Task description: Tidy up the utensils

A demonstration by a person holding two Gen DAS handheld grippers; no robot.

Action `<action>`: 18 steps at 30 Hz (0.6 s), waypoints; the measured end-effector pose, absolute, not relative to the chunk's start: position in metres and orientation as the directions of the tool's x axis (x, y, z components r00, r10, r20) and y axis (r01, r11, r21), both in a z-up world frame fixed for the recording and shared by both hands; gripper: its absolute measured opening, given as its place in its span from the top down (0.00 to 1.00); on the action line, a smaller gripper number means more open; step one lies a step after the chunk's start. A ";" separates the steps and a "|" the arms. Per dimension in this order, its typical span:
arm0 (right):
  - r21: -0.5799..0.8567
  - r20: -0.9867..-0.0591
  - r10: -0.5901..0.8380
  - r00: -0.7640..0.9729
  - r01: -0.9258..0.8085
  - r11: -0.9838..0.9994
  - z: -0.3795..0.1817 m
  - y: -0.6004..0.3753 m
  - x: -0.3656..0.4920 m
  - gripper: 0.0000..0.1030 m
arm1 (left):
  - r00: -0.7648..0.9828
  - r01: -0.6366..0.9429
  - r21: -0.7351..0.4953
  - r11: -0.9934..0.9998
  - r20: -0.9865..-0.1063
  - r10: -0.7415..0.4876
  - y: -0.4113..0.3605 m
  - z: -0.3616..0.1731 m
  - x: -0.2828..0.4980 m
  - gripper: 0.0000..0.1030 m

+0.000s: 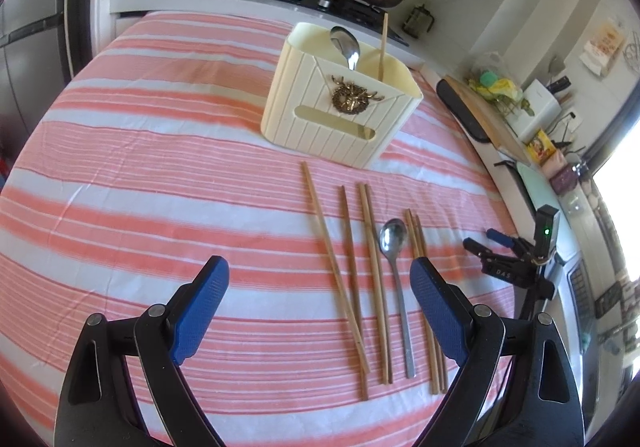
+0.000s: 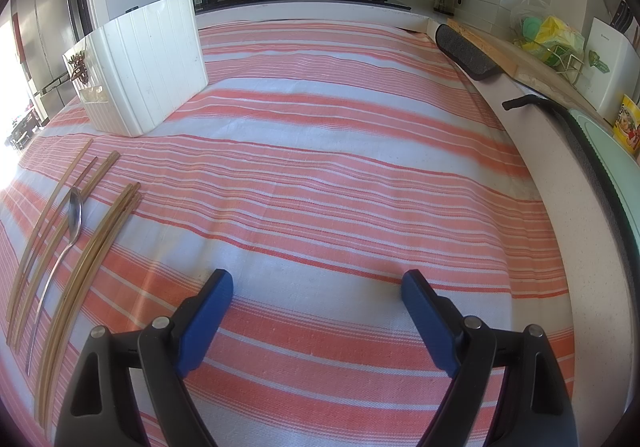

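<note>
Standing on the striped cloth (image 1: 160, 167): utensil holder (image 1: 340, 111), with a spoon (image 1: 348, 45) and a chopstick (image 1: 383, 47) inside. Lying before it: chopsticks (image 1: 352, 279) flanking a second spoon (image 1: 396, 279).

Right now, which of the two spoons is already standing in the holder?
The spoon with its bowl pointing up out of the cream holder, beside one upright chopstick. The other spoon lies flat on the striped cloth among the loose chopsticks.

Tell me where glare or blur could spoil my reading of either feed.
Left wrist view: window glare blown out at the right edge, striped pink tablecloth blurred, steel spoon sharp. Right wrist view: far left washed out, bamboo chopsticks bowed by the lens.
</note>
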State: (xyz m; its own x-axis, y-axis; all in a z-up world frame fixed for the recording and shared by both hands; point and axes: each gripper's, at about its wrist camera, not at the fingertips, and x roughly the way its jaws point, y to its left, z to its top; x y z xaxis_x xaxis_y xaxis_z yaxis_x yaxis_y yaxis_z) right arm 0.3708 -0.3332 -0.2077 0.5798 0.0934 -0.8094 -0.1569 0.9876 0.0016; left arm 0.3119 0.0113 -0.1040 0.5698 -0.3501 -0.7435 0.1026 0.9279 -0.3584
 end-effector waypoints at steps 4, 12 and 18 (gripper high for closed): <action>0.002 -0.809 0.093 0.580 -0.157 0.988 -0.208 -0.333 0.371 0.15 | 0.572 0.103 -0.361 0.927 -0.741 -0.352 0.011 -0.104 0.312 0.10; 0.001 -0.809 0.094 0.580 -0.157 0.988 -0.208 -0.333 0.371 0.15 | 0.577 0.116 -0.349 0.930 -0.738 -0.349 0.005 -0.099 0.312 0.10; 0.002 -0.809 0.094 0.580 -0.157 0.988 -0.208 -0.333 0.371 0.15 | 0.591 0.127 -0.341 0.932 -0.728 -0.347 0.001 -0.091 0.311 0.10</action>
State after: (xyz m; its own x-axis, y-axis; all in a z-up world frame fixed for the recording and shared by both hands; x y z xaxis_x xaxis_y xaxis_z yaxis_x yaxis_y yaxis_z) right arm 0.3707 -0.3333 -0.2076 0.5799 0.0936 -0.8093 -0.1573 0.9875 0.0016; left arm 0.3113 0.0012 -0.0911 0.5914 -0.3470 -0.7279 0.1271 0.9315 -0.3408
